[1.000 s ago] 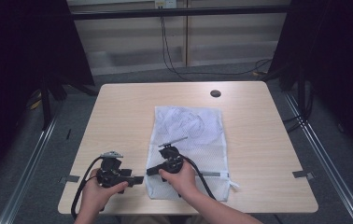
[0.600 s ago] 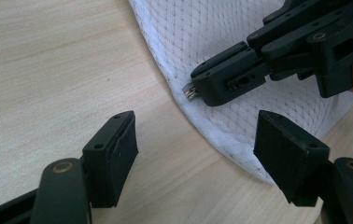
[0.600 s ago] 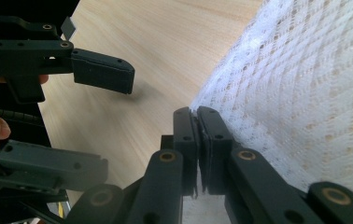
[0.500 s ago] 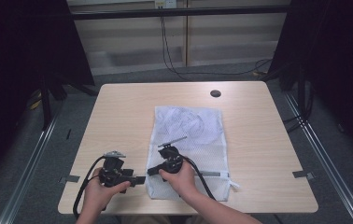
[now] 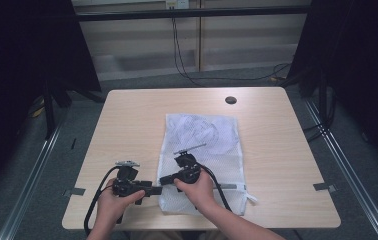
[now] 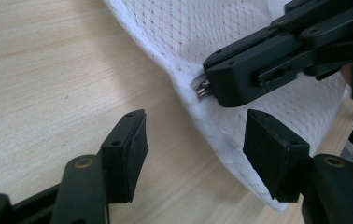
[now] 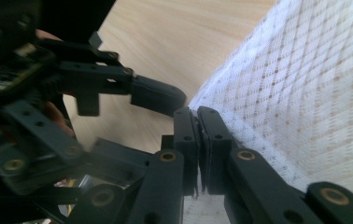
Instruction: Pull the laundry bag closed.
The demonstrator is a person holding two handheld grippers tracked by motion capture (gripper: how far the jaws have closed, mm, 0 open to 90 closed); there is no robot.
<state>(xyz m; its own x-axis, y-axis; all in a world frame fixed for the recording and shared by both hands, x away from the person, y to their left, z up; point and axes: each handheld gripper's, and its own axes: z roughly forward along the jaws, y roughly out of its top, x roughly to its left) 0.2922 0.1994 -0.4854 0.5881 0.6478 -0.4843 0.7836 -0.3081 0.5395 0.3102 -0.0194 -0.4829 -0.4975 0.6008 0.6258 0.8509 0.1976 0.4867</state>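
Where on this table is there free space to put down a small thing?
The table is bare left of the mesh bag, and also right of it toward the right edge. The strip behind the bag holds one dark round spot. The near edge is crowded: the left gripper and right gripper meet at the bag's near-left corner.

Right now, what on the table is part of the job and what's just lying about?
In the job:
- white mesh bag, its zipper pull
- right gripper, shut on the pull at the bag's edge
- left gripper, jaws apart around that edge

Lying about:
- dark round disc
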